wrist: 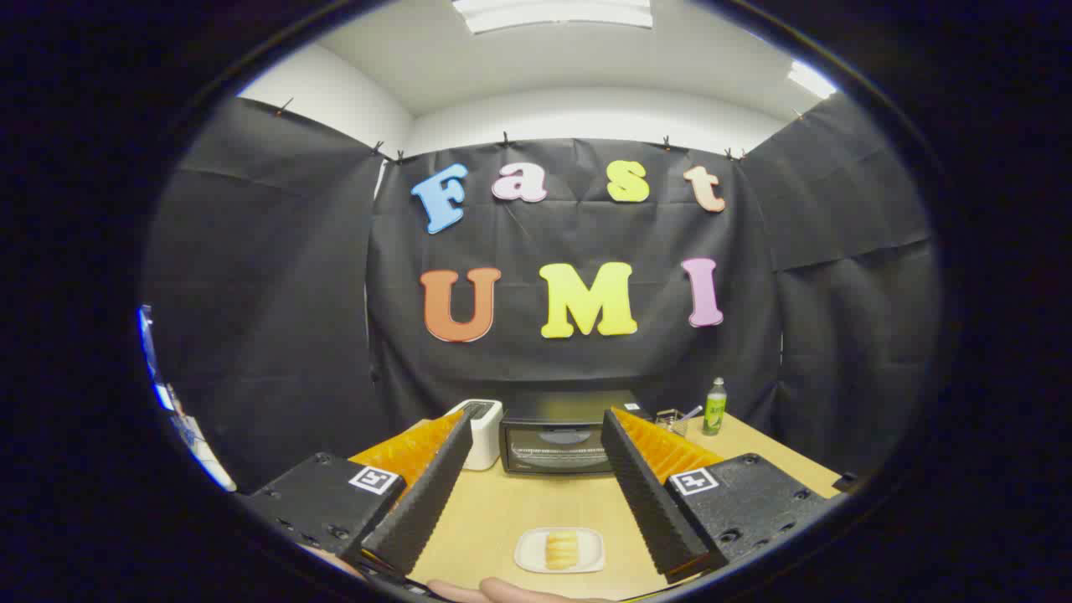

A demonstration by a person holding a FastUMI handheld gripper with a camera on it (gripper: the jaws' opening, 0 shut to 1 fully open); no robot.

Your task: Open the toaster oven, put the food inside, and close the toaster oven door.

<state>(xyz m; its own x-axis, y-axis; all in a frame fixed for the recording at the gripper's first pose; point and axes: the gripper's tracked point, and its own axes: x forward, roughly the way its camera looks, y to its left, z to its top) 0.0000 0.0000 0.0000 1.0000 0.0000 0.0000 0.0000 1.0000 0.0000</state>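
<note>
A black toaster oven (557, 444) stands at the back of the wooden table (511, 511), its door shut. On a small white plate (526, 551) near the table's front edge lies a yellow piece of food (561, 549). My gripper (536, 431) hangs above the table with its two black ribbed fingers (431, 494) spread wide apart and nothing between them. The plate sits low between the fingers, and the oven lies beyond their tips.
A white pop-up toaster (481, 431) stands just left of the oven. To the oven's right are a small wire basket (670, 420) and a green bottle (714, 407). A person's hand (502, 591) shows at the table's near edge.
</note>
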